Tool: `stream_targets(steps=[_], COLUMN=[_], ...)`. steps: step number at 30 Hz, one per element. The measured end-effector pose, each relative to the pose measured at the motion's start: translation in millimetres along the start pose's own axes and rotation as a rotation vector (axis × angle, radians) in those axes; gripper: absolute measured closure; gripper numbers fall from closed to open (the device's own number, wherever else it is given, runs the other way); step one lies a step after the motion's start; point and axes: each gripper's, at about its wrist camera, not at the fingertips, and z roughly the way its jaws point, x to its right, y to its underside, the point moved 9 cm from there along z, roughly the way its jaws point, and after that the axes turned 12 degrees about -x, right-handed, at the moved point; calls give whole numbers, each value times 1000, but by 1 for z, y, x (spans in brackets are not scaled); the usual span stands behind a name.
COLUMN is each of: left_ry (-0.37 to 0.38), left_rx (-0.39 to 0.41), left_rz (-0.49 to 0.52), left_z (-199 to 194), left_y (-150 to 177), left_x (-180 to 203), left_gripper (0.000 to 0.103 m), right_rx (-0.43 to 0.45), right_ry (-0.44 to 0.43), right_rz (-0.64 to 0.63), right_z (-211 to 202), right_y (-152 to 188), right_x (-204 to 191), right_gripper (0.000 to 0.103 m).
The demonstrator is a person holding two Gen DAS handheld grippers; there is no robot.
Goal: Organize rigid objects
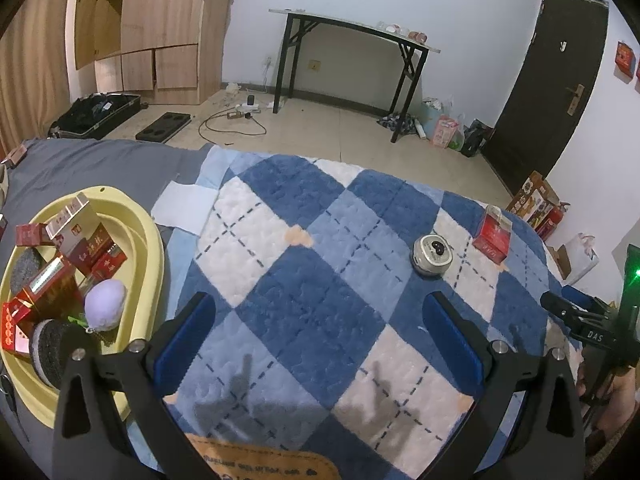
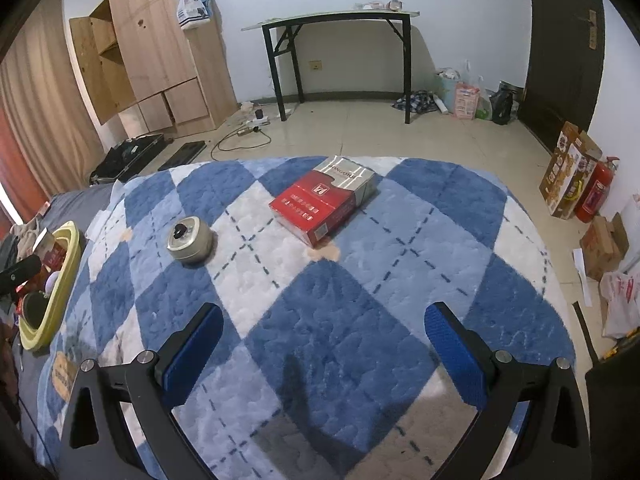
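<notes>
red box [image 2: 324, 205] and round tin [image 2: 189, 242] lie apart on the checked blanket [image 2: 340, 320], well clear of the crowded yellow basin [image 1: 154, 248]. left hand-held gripper [image 1: 320, 334] and right hand-held gripper [image 2: 324, 344]: jaws wide, empty. risks: soft pile may let the tin tilt or slip; a dropped item may bounce off the basin's heap.

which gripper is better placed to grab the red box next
Right. The red box lies almost straight ahead of the open right gripper. For the left gripper, also open, it sits far off to the right, beyond the round tin. The yellow basin is on the left.
</notes>
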Motion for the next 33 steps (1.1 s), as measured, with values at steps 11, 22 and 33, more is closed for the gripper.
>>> stream_targets(steps=[11, 22, 33], left_ry=[-5, -8, -3], left_rx=[12, 11, 1], left_rz=[19, 20, 27], left_z=[-2, -3, -2], left_y=[0, 2, 3], left_x=[3, 5, 6], left_gripper=[0, 0, 0], right_rx=[-3, -2, -5], right_ry=[18, 23, 37], right_rz=[16, 6, -16], right_z=[-1, -2, 1], right_y=[3, 3, 3], right_x=[5, 5, 1], right_gripper=[0, 0, 0])
